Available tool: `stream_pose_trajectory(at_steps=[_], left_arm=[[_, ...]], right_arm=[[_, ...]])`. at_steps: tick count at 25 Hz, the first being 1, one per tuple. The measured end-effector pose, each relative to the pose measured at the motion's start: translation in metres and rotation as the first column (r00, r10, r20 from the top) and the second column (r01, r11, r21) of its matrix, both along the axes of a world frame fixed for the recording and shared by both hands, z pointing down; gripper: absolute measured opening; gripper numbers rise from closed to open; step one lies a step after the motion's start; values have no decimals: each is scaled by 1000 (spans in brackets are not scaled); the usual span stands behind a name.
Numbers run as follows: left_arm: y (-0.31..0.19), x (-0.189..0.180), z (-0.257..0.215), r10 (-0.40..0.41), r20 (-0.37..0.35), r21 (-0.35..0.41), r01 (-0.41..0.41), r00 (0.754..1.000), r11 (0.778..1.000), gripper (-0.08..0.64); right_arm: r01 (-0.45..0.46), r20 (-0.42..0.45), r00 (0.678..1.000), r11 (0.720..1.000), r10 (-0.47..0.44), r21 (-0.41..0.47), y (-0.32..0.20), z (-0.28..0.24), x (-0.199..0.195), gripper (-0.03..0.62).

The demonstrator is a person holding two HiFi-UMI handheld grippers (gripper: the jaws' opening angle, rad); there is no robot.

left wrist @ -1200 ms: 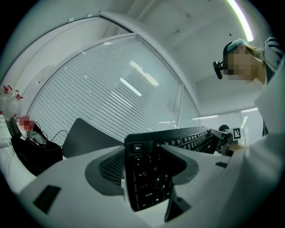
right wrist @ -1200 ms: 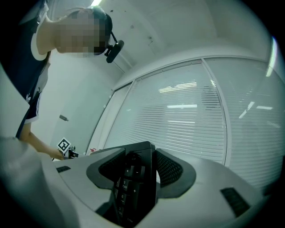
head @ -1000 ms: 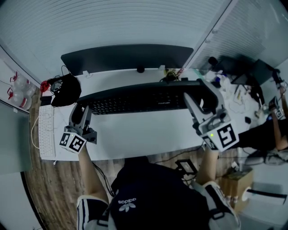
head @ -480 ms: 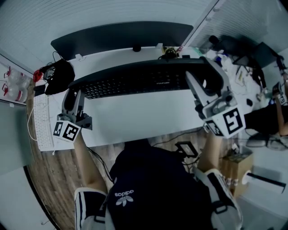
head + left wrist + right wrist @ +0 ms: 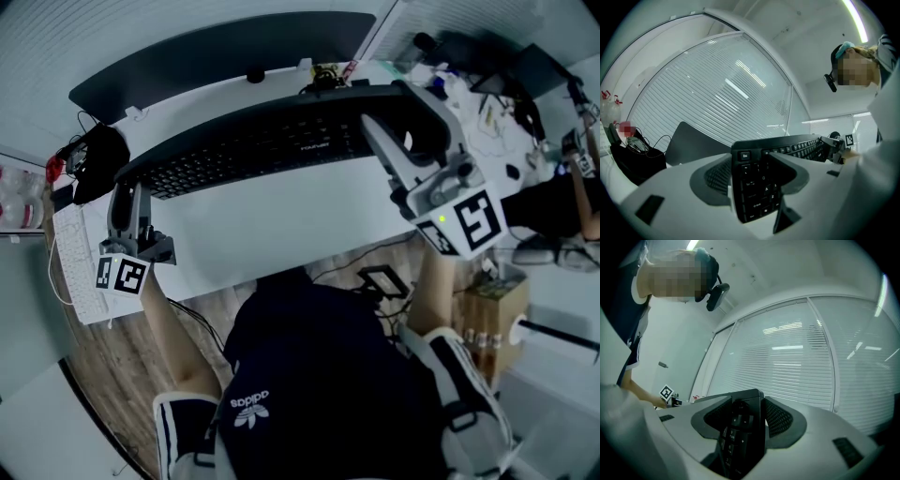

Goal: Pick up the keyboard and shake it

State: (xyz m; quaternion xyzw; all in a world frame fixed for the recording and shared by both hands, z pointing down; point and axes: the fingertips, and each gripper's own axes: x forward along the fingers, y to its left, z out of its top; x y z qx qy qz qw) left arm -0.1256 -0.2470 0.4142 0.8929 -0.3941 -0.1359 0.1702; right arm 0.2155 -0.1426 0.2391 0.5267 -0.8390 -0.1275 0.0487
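Observation:
A long black keyboard [image 5: 272, 141] hangs above the white desk [image 5: 281, 225], slanting up to the right in the head view. My left gripper [image 5: 127, 187] is shut on its left end, and the Esc key end [image 5: 754, 187] sits clamped between the jaws [image 5: 750, 161]. At the other end my right gripper [image 5: 401, 120] is shut on the number-pad end [image 5: 740, 427], its jaws [image 5: 743, 411] pressing both faces. White blinds fill the background of both gripper views.
A dark curved monitor [image 5: 216, 52] stands at the desk's back. A black bag with cables [image 5: 94, 159] and a white keyboard [image 5: 70, 258] lie at the left end. Clutter [image 5: 487, 94] and another person's arm [image 5: 581, 178] are at the right, with a cardboard box [image 5: 487, 319] on the floor.
The keyboard has swung in the head view: its right end rose toward the top and its left end drifted left. Both grippers kept their hold and moved with it.

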Motion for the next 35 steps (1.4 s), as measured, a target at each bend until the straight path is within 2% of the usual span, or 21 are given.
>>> stream_pose_trajectory(at_steps=[22,35], left_arm=[[5,-4,-4,-30,17,30,29,999,999,232],[4,-3,-4,-16,24,24,15,1000,1000,232]], right_arm=[[29,14,999,999,-29,25,-3,6,3,201],[17,18,1000,1000,-18,15,-2,9,5,201]])
